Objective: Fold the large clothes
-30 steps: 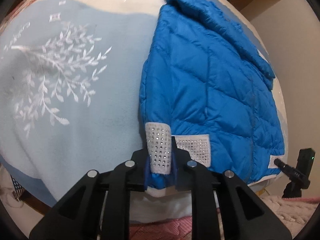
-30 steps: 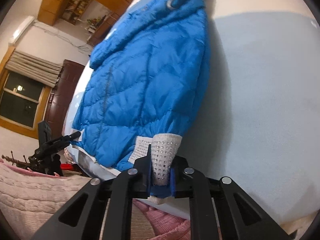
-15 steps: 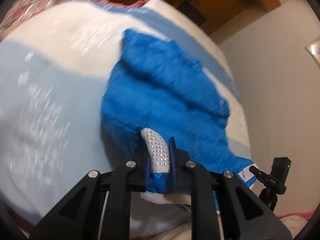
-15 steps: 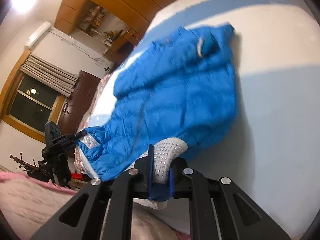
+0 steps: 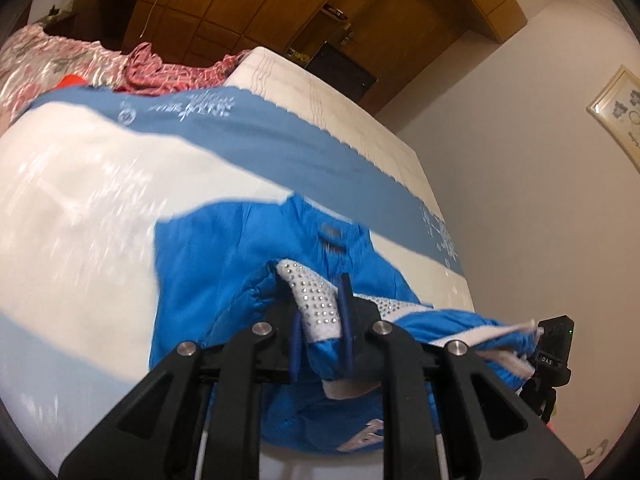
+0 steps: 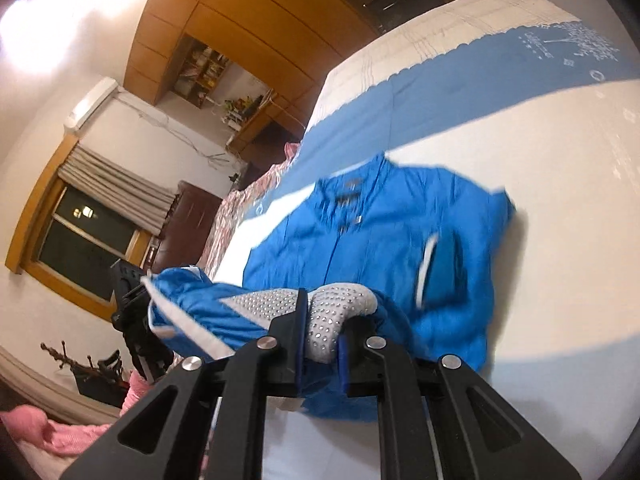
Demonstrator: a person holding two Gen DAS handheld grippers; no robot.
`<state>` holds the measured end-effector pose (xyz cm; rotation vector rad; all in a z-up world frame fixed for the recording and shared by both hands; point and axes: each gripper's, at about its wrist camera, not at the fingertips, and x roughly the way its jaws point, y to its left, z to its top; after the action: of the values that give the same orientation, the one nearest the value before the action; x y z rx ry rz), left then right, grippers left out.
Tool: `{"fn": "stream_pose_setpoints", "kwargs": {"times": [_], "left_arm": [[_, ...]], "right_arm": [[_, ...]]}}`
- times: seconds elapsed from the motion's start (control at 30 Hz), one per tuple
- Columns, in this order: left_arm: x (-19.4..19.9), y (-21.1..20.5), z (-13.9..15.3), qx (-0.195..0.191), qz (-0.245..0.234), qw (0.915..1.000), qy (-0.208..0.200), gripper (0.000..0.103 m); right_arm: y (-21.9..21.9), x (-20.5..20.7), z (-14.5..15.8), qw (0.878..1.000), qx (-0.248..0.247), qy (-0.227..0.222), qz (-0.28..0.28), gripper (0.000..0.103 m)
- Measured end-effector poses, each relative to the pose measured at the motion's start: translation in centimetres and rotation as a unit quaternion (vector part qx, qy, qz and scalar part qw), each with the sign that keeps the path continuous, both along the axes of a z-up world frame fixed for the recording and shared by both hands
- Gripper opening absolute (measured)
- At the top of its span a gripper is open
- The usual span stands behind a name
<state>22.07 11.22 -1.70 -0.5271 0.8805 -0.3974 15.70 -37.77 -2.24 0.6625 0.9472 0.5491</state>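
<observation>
Fingers (image 5: 349, 308) of the left gripper (image 5: 320, 320) pinching tight on the studded white hem band (image 5: 316, 300) of the blue puffer jacket (image 5: 224, 264) — no gap showing beyond the cloth. Fingers (image 6: 301, 320) of the right gripper (image 6: 322, 334) likewise clamping the same band (image 6: 340, 312) at the hem's other corner. Holding that hem raised above the rest of the jacket (image 6: 384, 232), collar end lying flat on the blue-and-white blanket (image 5: 80, 184) covering the bed (image 5: 340, 96). Showing beyond — wooden wardrobe (image 5: 256, 4), pink bedding (image 5: 160, 72), window (image 6: 80, 240), small camera on a tripod (image 5: 554, 352).
</observation>
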Motion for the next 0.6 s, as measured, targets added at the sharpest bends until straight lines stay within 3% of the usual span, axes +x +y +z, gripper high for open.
{"fn": "stream_pose_setpoints", "kwargs": {"times": [0.17, 0.33, 0.5, 0.6], "left_arm": [[6.2, -1.3, -2.0, 0.014, 0.007, 0.9997, 0.018, 0.015], [12.3, -2.0, -7.0, 0.044, 0.030, 0.9962, 0.070, 0.015], [15.6, -1.8, -11.9, 0.057, 0.041, 0.9902, 0.121, 0.017], [16.4, -1.6, -13.2, 0.053, 0.039, 0.9895, 0.129, 0.019]], "right_arm": [[-0.7, 5.7, -1.5, 1.000, -0.005, 0.010, -0.008, 0.012], [-1.1, 11.3, -5.3, 0.998, -0.018, 0.054, -0.022, 0.012], [-1.6, 15.0, -10.2, 0.993, -0.036, 0.109, -0.039, 0.012], [-2.1, 16.1, -12.4, 0.990, -0.026, 0.128, -0.049, 0.011]]}}
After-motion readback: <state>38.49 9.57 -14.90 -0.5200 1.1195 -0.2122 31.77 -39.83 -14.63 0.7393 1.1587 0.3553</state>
